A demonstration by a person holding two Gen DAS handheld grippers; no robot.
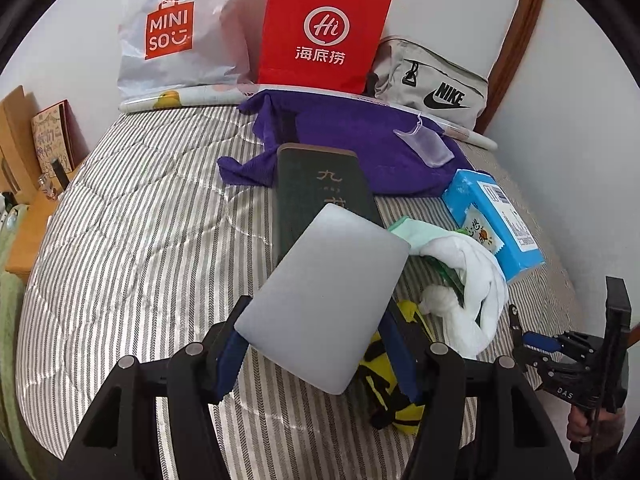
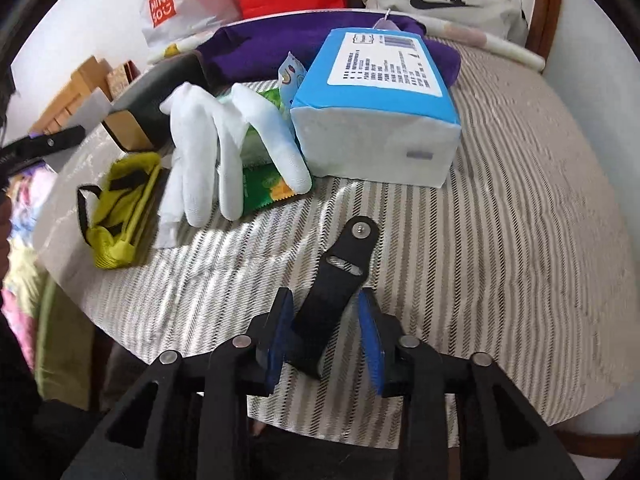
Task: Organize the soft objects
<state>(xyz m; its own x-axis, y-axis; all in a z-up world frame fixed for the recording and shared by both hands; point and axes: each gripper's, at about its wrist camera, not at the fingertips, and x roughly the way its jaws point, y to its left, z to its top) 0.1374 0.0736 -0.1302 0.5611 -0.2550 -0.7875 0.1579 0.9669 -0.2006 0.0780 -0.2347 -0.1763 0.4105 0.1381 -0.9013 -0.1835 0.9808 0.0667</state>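
On the striped bed: a heap of soft things and boxes.
Grey pad (image 1: 328,300): flat, rounded rectangle, long axis running from the near left up toward the far right, raised above the bed (image 1: 132,216).
Left hand-held gripper (image 1: 320,360): fingers pinching the pad's near end.
Right hand-held gripper (image 2: 324,340): fingers clamped on a black strap piece (image 2: 336,292) pointing away.
Nearby: white gloves (image 2: 224,140), yellow pouch (image 2: 120,204), blue tissue pack (image 2: 380,104), purple cloth (image 1: 352,140).
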